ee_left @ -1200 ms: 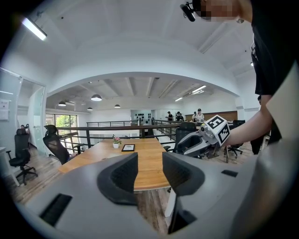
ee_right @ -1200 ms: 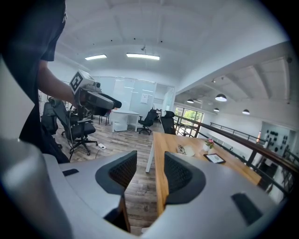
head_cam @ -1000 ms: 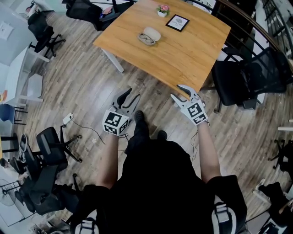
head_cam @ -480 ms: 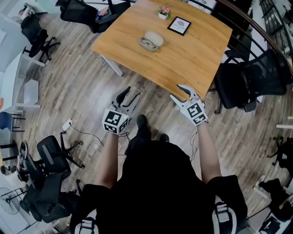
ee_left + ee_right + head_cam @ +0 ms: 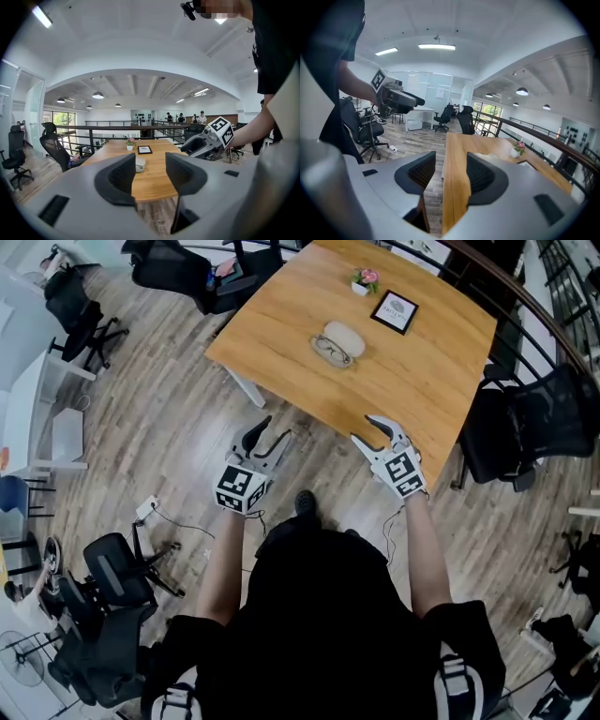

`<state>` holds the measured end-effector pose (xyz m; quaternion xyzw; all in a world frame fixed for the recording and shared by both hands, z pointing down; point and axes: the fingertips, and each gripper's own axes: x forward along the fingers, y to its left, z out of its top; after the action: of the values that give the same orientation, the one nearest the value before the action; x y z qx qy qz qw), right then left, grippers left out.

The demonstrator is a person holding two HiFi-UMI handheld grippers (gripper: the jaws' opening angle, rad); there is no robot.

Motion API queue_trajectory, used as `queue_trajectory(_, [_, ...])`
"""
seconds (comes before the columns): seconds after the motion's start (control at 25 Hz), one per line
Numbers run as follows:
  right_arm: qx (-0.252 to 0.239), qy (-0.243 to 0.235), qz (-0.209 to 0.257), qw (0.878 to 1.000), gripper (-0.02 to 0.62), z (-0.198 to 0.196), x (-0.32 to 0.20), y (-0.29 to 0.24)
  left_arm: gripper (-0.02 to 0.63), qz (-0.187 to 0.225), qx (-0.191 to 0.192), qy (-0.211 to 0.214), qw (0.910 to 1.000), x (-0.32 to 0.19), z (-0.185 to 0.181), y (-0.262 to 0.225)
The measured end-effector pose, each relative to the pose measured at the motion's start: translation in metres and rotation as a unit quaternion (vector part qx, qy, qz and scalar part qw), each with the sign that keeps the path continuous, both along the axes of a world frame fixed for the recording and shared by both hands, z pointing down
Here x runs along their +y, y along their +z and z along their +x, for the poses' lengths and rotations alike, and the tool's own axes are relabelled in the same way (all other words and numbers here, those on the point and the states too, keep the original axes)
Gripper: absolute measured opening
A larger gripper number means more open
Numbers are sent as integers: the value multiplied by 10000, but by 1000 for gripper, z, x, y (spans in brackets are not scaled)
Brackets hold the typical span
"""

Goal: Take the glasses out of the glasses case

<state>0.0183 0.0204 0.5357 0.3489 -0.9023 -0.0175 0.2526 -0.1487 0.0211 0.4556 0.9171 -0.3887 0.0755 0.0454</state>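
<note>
You are in the approach step: the left gripper (image 5: pixel 274 429) and right gripper (image 5: pixel 366 430) stand with jaws released, just opened wide, nothing between them. The glasses case (image 5: pixel 344 337) lies on the bench (image 5: pixel 422 381) well ahead of both jaws, the glasses (image 5: pixel 330 350) at its nearer side; whether they rest in it or beside it cannot be told. The next move, in my judgement, calls for bringing both jaws up to the case, one steadying it, the other taking the frame.

The table (image 5: pixel 412 381) is honey-coloured wood with a fine grain. On it the glasses case (image 5: pixel 344 336) is cream, and the glasses (image 5: pixel 330 350) are dark-rimmed, I think. The flowers (image 5: pixel 364 280) at its far edge are pink. Around it the floor (image 5: pixel 169 427) is grey-brown planks.
</note>
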Motion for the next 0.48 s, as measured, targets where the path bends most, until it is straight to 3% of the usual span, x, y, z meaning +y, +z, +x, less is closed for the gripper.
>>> queue_trajectory(0.24, [42, 85, 18, 10000, 218, -36, -34, 0, 204, -83, 18, 65, 9999, -35, -37, 6])
queue_trajectory(0.48, [79, 238, -62, 9997, 202, -43, -49, 5, 204, -205, -1, 234, 9995, -52, -47, 15])
